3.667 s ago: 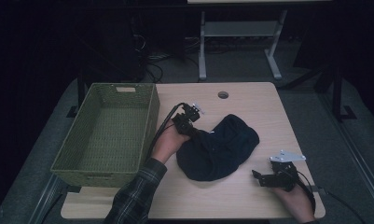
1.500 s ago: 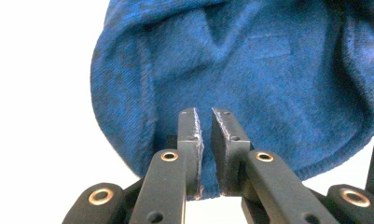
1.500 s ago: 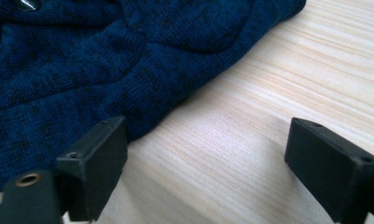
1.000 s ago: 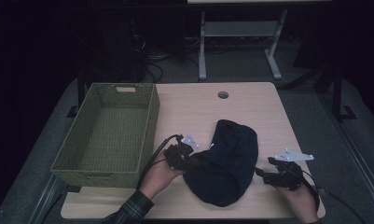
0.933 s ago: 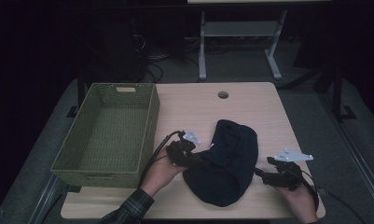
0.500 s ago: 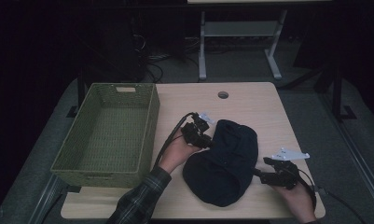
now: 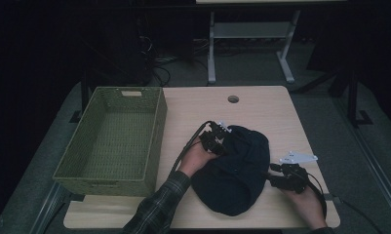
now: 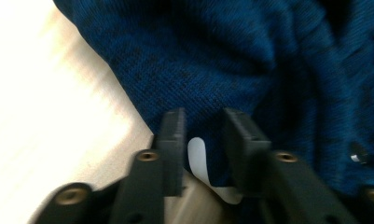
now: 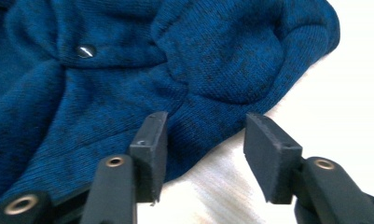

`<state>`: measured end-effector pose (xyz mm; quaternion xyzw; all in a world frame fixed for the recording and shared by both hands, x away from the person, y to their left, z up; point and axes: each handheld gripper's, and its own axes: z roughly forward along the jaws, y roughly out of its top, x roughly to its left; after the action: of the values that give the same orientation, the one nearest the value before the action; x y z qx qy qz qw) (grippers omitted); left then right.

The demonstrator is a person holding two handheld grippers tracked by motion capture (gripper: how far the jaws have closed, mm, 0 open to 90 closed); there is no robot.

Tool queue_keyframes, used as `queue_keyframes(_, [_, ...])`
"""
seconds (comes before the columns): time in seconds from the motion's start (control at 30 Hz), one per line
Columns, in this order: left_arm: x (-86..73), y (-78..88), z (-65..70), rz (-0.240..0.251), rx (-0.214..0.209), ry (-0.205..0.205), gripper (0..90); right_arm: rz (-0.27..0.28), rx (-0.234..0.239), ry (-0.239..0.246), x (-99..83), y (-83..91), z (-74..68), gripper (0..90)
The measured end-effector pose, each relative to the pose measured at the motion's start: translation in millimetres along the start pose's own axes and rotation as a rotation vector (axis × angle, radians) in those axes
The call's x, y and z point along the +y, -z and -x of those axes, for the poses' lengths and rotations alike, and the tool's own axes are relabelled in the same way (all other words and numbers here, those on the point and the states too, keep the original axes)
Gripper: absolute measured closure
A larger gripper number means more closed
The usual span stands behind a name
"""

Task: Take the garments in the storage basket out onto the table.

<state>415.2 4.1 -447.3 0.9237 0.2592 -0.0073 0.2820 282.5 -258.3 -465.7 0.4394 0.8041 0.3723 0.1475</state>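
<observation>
A dark blue knitted garment [image 7: 234, 170] lies bunched in the middle of the table [image 7: 261, 105]. My left gripper [image 7: 217, 138] rests at its far left edge. In the left gripper view the jaws stand a little apart over the blue knit [image 8: 250, 60], and my left gripper [image 8: 202, 128] has a white label [image 8: 197, 156] in the gap. My right gripper [image 7: 277, 179] sits at the garment's right edge. In the right gripper view my right gripper [image 9: 203, 135] is open wide, its jaws astride the hem of the blue knit [image 9: 142, 60], near a metal snap [image 9: 85, 50].
A green woven basket [image 7: 112, 139] stands empty at the table's left. A cable hole [image 7: 233, 99] is in the far tabletop. A cable [image 7: 185, 151] trails from the left gripper. Bare wood lies beyond the garment.
My left gripper has moved from the garment's near left side away from me to its far left edge. The garment's left part has shifted slightly. The right gripper has barely moved.
</observation>
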Motion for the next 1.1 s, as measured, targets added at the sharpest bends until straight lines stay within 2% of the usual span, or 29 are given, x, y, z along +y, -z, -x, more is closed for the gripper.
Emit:
queue_keyframes(0.07, [-1.1, -2.8, -1.7, -0.002, -0.001, 0.002, 84.2, -0.008, 0.004, -0.004, 0.1, -1.5, 0.9, 56.6])
queue_keyframes(0.1, [-1.2, -2.9, -2.7, 0.0, -0.005, 0.008, 84.2, -0.018, 0.007, -0.007, 0.2, -2.8, 1.6, 58.9])
queue_keyframes(0.13, [-1.3, -2.8, -4.1, 0.001, -0.012, 0.012, 86.9, -0.021, 0.011, -0.011, 0.2, -4.4, 2.3, 62.9])
queue_keyframes(0.17, [-1.7, -2.4, -5.3, 0.001, -0.02, 0.014, 88.6, -0.036, 0.018, -0.015, 0.4, -6.6, 2.9, 70.9])
queue_keyframes(0.23, [-1.8, -1.8, -5.7, 0.002, -0.022, 0.016, 89.2, -0.037, 0.025, -0.02, 0.9, -7.6, 3.6, 82.2])
queue_keyframes(0.33, [-3.5, 5.3, -7.2, 0.019, -0.019, 0.022, 89.5, -0.028, 0.011, -0.015, 3.1, -5.1, 5.6, 86.9])
queue_keyframes(0.53, [-7.7, 23.3, -14.3, 0.041, -0.014, 0.027, 89.8, -0.009, -0.016, -0.029, 6.3, 3.3, 9.9, 88.3])
queue_keyframes(0.67, [-11.8, 30.9, -16.7, 0.065, -0.01, 0.053, 90.0, 0.012, -0.049, -0.011, 13.8, 6.5, 17.7, 88.7])
queue_keyframes(0.87, [-20.2, 26.8, -21.8, 0.059, 0.007, 0.073, 89.7, 0.003, -0.075, 0.014, 26.2, -9.6, 31.9, 88.7])
queue_keyframes(0.97, [-23.5, 27.0, -22.4, 0.07, 0.022, 0.082, 87.1, -0.003, -0.064, 0.002, 27.4, -20.2, 37.5, 88.0])
queue_keyframes(1.03, [-23.8, 28.8, -21.6, 0.068, 0.03, 0.078, 84.4, -0.001, -0.058, -0.001, 26.8, -23.5, 39.3, 83.9])
queue_keyframes(1.1, [-24.6, 37.2, -17.3, 0.076, 0.03, 0.07, 78.3, 0.008, -0.06, -0.006, 26.3, -21.9, 40.1, 70.6])
